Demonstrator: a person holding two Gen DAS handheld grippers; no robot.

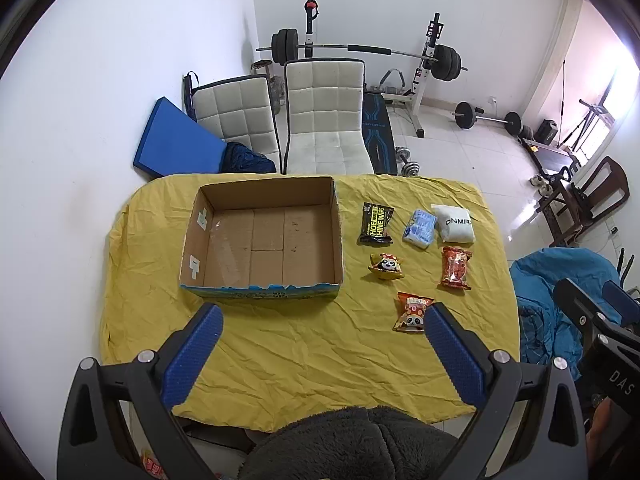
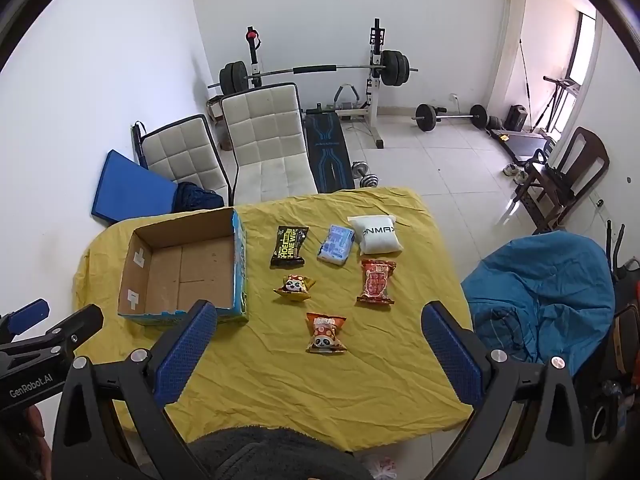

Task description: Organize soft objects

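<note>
You are at the very start: both your left claw (image 1: 322,330) and your right claw (image 2: 320,328) hang wide open and empty above the near edge of the yellow-clothed table (image 1: 280,352), and the open brown cardboard box (image 1: 262,236) at centre left holds nothing. Six soft packets lie apart at centre right. The orange panda-print snack bag (image 2: 325,333), low in the right wrist view, looks the easiest first pick, so bring that claw down astride it and close gently.

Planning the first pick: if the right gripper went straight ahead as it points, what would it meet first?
Probably the orange panda-print snack packet, lying between the open right gripper fingers' line on the yellow cloth; depth is uncertain.
</note>
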